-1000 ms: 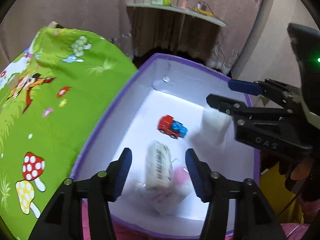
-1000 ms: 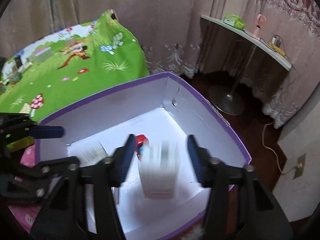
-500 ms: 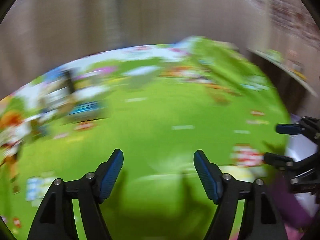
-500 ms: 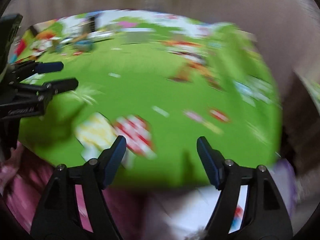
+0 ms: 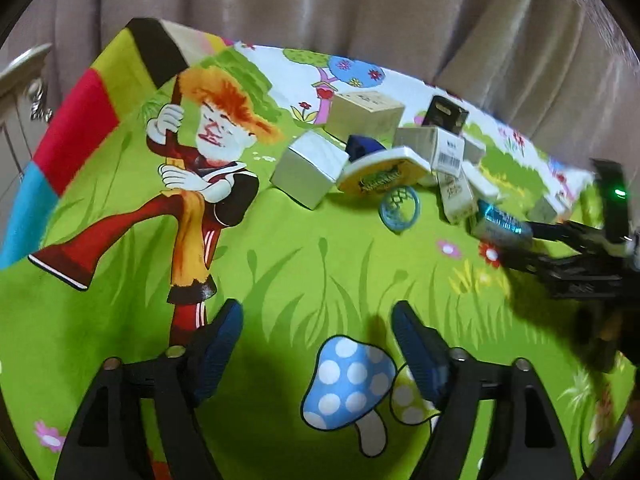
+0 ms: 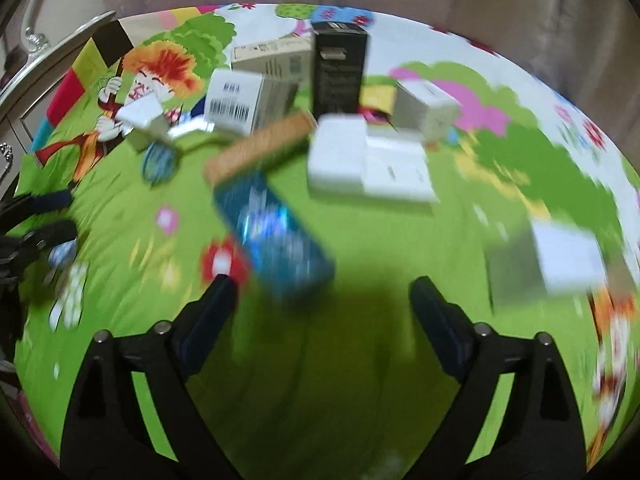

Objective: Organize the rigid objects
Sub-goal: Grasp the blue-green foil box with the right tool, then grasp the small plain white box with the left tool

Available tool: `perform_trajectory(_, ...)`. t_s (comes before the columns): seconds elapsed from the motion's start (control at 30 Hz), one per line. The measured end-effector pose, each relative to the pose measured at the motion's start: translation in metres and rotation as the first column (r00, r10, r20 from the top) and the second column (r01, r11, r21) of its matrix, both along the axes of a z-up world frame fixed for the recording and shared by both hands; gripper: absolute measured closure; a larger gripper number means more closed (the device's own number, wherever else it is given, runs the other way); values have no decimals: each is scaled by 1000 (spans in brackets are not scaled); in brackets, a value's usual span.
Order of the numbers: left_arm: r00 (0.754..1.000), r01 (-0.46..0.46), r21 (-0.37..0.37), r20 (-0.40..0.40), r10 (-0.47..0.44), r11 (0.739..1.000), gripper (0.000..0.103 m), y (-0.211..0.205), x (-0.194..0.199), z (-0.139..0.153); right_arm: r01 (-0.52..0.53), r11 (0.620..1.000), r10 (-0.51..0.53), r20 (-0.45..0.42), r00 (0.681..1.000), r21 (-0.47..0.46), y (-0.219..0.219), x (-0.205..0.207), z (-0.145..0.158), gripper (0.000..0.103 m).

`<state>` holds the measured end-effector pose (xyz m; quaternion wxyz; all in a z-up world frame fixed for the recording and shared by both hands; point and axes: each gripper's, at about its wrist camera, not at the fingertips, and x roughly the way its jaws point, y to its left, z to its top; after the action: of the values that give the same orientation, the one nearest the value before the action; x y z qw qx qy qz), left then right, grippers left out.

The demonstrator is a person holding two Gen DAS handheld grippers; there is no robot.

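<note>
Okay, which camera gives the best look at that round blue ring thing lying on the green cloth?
The left wrist view: the blue ring is sharp there, patterned centre visible, lying apart from the yellow tin. The right wrist view shows it only motion-blurred, far left.

No lettering is legible; a white box [image 6: 236, 101] shows only a barcode.

Dim, warm indoor light. Left view mostly sharp; right view heavily motion-blurred. Fisheye bending and black corners; dark shadows fall on the cloth [image 5: 304, 264] near the bottom edge.
</note>
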<state>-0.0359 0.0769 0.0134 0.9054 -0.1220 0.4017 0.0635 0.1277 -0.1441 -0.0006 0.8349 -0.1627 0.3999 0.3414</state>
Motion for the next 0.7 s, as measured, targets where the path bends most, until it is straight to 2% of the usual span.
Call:
perform_trajectory(0.07,1000,-5,8,-2,5,1000,22,-2,1,0,-46,999,46,1,999,-2,13,8,0,11)
perform_trajectory(0.13,1000,7,14,-9,-7,1000,20,-2,6,0,-84,996,84,1,996,0,20,8,2,20)
perform_trajectory(0.2,1000,18,24,-21,-17,1000,20,0,15,0,-112,994,112,2,994,4,21,5,8,56)
perform_trajectory(0.27,999,18,72,-45,-14,997,20,2,33,-1,-112,994,112,6,994,-6,18,-9,9,66)
perform_trajectory(0.4,995,22,215,-97,-1,976,19,10,75,-2,-54,998,54,24,998,-13,6,-43,8,66)
perform_trajectory(0.47,995,37,245,-101,-12,969,19,13,92,-2,-14,1000,13,34,999,10,-6,-61,8,66)
perform_trajectory(0.6,993,93,316,-97,-65,944,21,12,127,-1,30,999,-32,49,998,36,-9,-69,6,66)
perform_trajectory(0.67,989,137,285,-86,-117,949,54,11,128,-1,40,999,-41,50,998,34,-6,-69,6,65)
perform_trajectory(0.7,988,144,263,-91,-124,954,62,10,125,0,40,999,-42,51,998,34,-6,-69,6,65)
